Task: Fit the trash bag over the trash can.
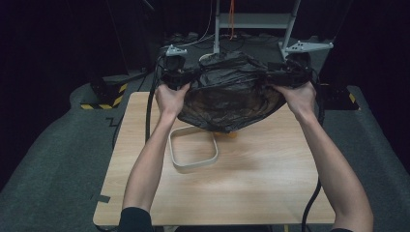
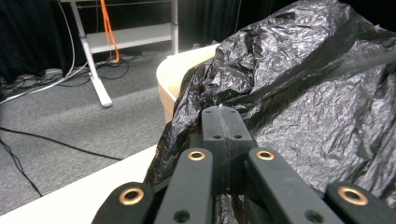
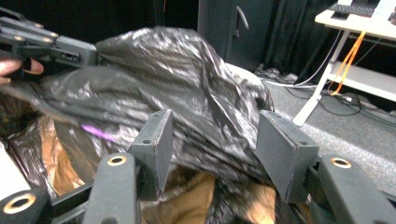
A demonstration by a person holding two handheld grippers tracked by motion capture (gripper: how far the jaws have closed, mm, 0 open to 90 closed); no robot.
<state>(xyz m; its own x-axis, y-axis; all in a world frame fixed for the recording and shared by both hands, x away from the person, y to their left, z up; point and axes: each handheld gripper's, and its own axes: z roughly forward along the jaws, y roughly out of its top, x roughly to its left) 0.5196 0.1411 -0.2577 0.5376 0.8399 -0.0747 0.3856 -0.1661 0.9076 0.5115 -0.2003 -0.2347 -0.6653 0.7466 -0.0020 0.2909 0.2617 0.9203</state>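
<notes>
Above the wooden surface [image 1: 251, 169], toward its far edge, I hold a black plastic bag [image 1: 229, 94] stretched between my two hands, high enough that its belly hangs clear of the wood — I judge that keeps the mouth spread so it can go over or around something. Something pale and round-walled sits behind or inside the bag in my left gripper view, a bin rim [image 2: 180, 77] perhaps; I cannot tell whether the film is already draped on it. Below the bag, near the middle of the surface, lies a pale rounded-square ring [image 1: 193, 147], untouched, just under the bag's lowest fold.

My left gripper [image 1: 176, 72] has its jaws clenched on the bag's edge, a thin seam of film pinched between them, anchoring that side. My right gripper [image 3: 212, 140] stands with jaws parted and the crumpled film lying between them — released, the pads not pressing, likely to take a fresh hold.
</notes>
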